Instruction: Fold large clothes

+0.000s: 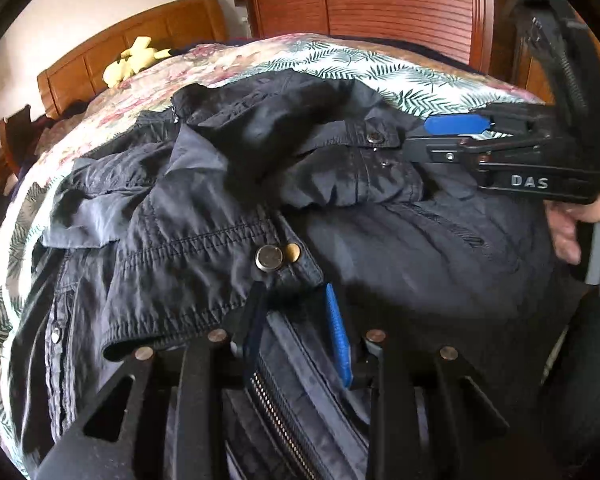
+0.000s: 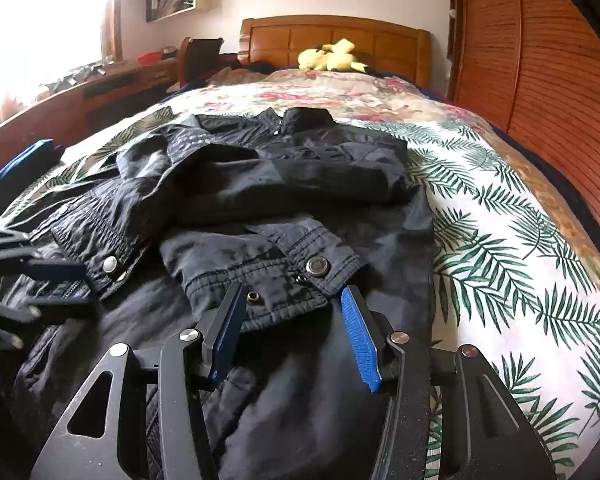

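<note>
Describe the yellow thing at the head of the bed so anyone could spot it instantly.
Start at the wooden headboard at the far end of the bed. Lying against its base, beyond the floral bedspread, is a plush toy. It is the only bright yellow item there, unlike the dark jacket spread nearer.

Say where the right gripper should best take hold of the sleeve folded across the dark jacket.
Probably at the cuff, on its stitched band near the snap button. The cuff lies flat atop the jacket, its edge facing the right gripper, whose open jaws already straddle it; come in low from the near side.
</note>
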Demonstrator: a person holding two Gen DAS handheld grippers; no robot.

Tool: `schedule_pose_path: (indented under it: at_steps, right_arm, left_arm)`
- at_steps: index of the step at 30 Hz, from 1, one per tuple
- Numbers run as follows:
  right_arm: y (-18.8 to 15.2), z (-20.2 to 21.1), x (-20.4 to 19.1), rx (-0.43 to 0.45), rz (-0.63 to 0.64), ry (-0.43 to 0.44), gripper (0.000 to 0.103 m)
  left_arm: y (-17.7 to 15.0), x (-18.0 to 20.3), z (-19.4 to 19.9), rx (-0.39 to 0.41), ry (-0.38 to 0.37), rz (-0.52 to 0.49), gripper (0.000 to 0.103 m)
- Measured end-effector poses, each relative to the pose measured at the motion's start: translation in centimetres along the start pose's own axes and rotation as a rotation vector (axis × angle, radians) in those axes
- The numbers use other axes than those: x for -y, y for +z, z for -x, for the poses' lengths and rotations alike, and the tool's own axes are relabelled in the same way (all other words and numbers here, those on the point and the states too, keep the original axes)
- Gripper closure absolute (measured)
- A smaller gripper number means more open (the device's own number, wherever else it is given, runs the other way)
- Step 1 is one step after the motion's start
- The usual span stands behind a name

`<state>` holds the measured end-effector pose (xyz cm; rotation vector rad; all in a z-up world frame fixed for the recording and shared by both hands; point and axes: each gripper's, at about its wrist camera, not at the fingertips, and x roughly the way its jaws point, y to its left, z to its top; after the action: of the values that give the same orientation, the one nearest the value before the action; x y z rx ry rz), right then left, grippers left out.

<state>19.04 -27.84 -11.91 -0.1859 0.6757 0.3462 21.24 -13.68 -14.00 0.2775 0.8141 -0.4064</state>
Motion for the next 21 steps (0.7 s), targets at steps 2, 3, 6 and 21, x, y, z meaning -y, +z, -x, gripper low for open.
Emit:
schedule_pose_path:
  at_steps: [2,3,6,21]
  right_arm:
    - [-0.1,-0.1,0.0,-0.003,0.004,0.006,0.053]
    - [-0.2,-0.1,0.0,-0.004,0.006,0.008,0.053]
    - [-0.3,-0.1,-0.2,-0.006,0.016,0.010,0.053]
    - [-0.5,-0.2,-0.5,-0.007,0.030,0.011,0.053]
  left_arm:
    - [0.2,0.2,-0.2,-0.001,0.016,-0.004,0.074]
    - [0.3,0.2,-0.3,-0.004,0.020,-0.002,0.074]
    - [0.6,0.5,-0.6,-0.013,0.038,-0.015,0.074]
    - [2.1,-3.5,2.6,0.091,0.075,0.035,0.101]
